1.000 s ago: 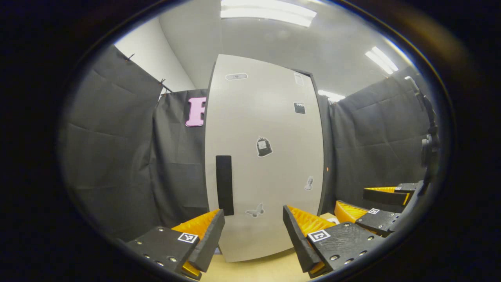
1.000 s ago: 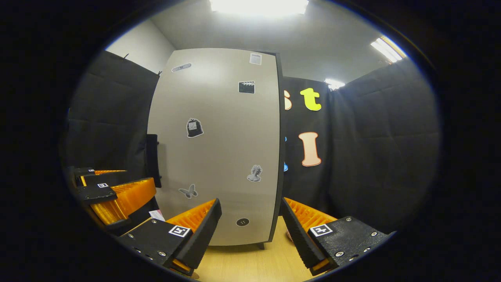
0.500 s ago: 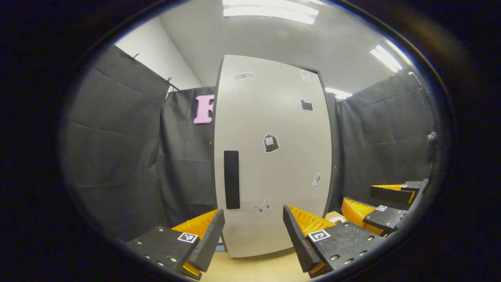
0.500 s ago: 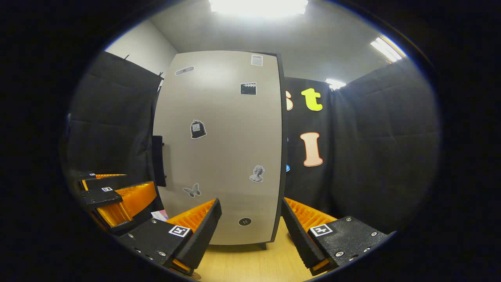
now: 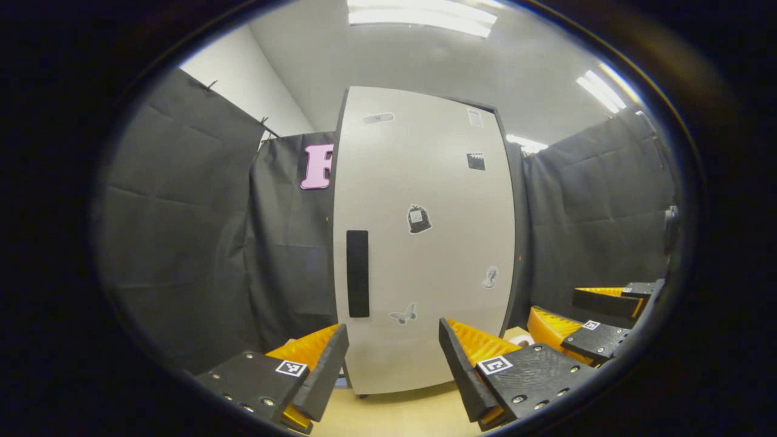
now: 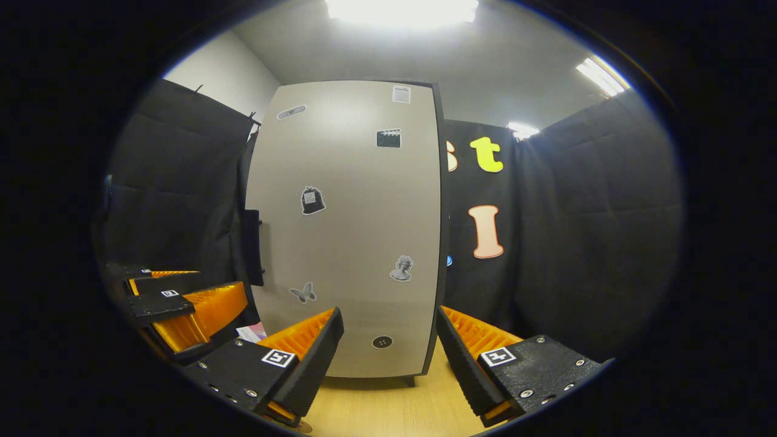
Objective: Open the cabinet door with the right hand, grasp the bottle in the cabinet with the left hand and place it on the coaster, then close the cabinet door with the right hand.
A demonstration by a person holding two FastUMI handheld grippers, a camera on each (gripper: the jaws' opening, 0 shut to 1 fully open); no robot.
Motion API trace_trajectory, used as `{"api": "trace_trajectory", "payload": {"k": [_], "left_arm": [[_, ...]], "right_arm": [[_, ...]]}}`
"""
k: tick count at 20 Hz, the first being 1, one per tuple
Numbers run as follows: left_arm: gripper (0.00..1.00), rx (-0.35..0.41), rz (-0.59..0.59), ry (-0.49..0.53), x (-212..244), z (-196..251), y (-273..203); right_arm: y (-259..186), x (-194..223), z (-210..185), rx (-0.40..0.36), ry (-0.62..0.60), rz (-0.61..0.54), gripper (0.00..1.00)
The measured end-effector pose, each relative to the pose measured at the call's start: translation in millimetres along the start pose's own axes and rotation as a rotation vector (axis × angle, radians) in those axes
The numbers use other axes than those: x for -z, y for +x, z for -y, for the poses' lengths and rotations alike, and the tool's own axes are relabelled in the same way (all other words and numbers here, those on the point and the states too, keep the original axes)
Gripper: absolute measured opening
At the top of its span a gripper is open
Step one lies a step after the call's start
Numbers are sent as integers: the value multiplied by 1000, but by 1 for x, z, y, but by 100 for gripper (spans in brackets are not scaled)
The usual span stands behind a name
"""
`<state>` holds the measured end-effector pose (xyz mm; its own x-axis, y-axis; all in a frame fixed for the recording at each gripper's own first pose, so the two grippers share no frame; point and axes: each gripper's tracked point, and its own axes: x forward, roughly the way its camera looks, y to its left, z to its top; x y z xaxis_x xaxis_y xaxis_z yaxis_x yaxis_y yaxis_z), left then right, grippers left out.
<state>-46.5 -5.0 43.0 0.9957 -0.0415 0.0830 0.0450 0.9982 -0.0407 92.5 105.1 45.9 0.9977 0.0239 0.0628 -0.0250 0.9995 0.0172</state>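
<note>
Tall pale-grey cabinet door (image 5: 425, 243) w/ dark edging is shut, standing upright on the light wood tabletop (image 6: 388, 409) toward its far edge, black cloth booth wall behind and on both sides. Door carries small stickers: butterfly (image 5: 404, 314), bust (image 5: 489, 277), bag-shaped one (image 5: 419, 219), clapperboard (image 5: 476, 161). Long black vertical handle (image 5: 357, 273) sits near the door's left edge in the left gripper view; in the right gripper view the same handle (image 6: 252, 246) is seen edge-on, sticking out from the door's left side. Round black dot (image 6: 382, 342) low on the door, near its bottom edge.

Left gripper (image 5: 393, 364): jaws spread wide, nothing between them, held in front of the door's lower part, clear of it. It also appears at the left side of the right gripper view (image 6: 176, 303), fingers apart, empty.

Right gripper (image 6: 388, 358): also wide open & empty, pointing at the door's lower right portion, not touching it. In the left gripper view it shows at lower right (image 5: 592, 318), jaws apart, beside the cabinet's right edge.

Small white/pink item (image 6: 252, 332) lies on the tabletop near the cabinet's lower left corner, partly hidden by a finger; can't tell what it is. Bottle is hidden by the closed door.
</note>
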Motion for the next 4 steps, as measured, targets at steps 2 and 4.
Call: {"api": "trace_trajectory", "payload": {"k": [2, 4], "left_arm": [[86, 2, -3, 2, 1, 2, -1], [90, 1, -7, 10, 1, 2, -1]], "right_arm": [[0, 0, 0, 0, 2, -3, 95], [0, 1, 1, -1, 4, -5, 95]]}}
